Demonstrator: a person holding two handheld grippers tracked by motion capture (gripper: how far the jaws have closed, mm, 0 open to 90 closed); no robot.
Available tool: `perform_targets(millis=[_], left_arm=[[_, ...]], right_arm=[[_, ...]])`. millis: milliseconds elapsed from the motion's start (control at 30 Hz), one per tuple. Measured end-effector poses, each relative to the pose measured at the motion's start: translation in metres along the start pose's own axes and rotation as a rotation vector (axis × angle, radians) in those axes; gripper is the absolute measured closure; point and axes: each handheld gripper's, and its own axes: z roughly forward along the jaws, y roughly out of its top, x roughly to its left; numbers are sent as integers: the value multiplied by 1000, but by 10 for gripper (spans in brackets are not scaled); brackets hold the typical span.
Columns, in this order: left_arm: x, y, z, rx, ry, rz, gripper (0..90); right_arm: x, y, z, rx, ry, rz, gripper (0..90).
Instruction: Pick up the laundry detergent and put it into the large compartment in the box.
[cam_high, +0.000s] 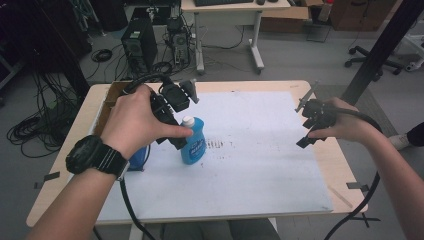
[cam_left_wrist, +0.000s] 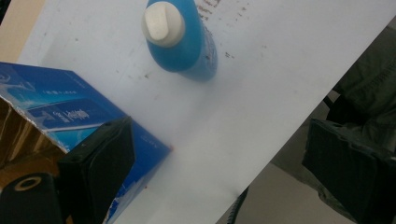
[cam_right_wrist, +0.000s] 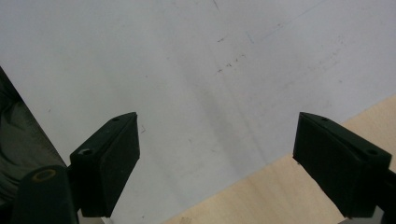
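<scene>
blue bottle (cam_left_wrist: 184, 44) | upright, ahead of open left tongs (cam_left_wrist: 224, 163) | untouched

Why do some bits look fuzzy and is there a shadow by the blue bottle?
In the left gripper view the blue bottle is fairly sharp and casts a faint shadow on the white sheet, while the near black pads and the blue box look soft. In the right gripper view the light is flat and dim. The high view is evenly lit, without glare.
</scene>
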Motion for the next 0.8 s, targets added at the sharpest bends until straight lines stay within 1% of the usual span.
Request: perform_targets(millis=[67, 133, 300, 400, 433, 533, 667, 733, 800], left_arm=[[0, 0, 0, -2, -4, 1, 104], [1, -1, 0, -16, -13, -7, 113], [1, 0, -2, -33, -13, -11, 117], [0, 2, -5, -54, -7, -2, 133], [0, 2, -5, -55, -11, 4, 138], [-1, 4, -6, -59, -15, 0, 147], [0, 7, -6, -64, -10, -7, 156], [0, 8, -5, -52, -18, -8, 156], [2, 9, -6, -50, -13, -13, 153]], right_arm=[[0, 0, 0, 0, 0, 5, 149], [1, 0, 0, 0, 2, 4, 149], [1, 1, 1, 3, 1, -2, 149], [0, 0, 0, 2, 1, -3, 149], [1, 0, 0, 0, 2, -3, 149], [2, -1, -1, -2, 2, -1, 149], [2, -2, -1, -1, -1, 1, 149], [2, -2, -2, -3, -1, 1, 149], [2, -2, -1, -2, 0, 2, 149]])
